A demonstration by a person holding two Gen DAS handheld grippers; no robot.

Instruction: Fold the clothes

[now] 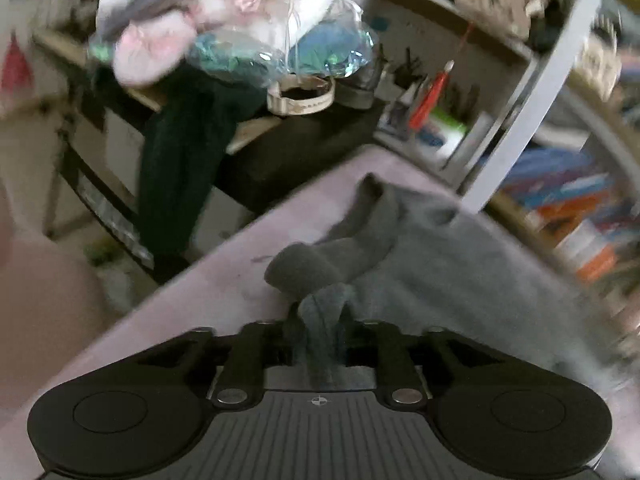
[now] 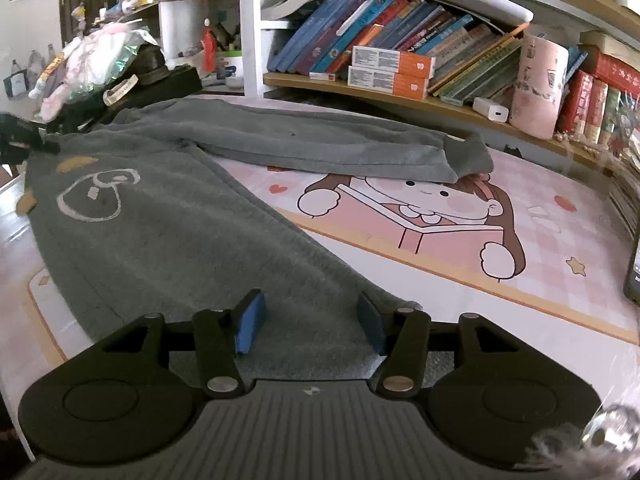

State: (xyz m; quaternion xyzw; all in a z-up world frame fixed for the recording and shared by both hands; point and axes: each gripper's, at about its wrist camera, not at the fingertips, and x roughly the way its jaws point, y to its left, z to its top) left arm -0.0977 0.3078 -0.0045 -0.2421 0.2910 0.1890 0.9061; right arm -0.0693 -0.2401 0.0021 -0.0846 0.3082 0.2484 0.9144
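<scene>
The left gripper (image 1: 320,332) has its jaws clamped on a bunched fold of the grey garment (image 2: 172,236); the right gripper (image 2: 312,320) has its jaws wide, poised over the hem. The mat (image 2: 440,232), pink with a cartoon girl, covers the desk below a shelf of books (image 2: 384,32). 1 garment lies on the mat, 1 sleeve (image 2: 320,140) stretched toward the shelf, a white outline drawing on its front.

Sweatshirt (image 2: 168,240) spread on the mat (image 2: 460,240) at near left, its sleeve (image 2: 320,144) stretched rightward across the far side, bookshelf (image 2: 400,92) behind the worktop, pile of bags (image 2: 100,60) far left.
</scene>
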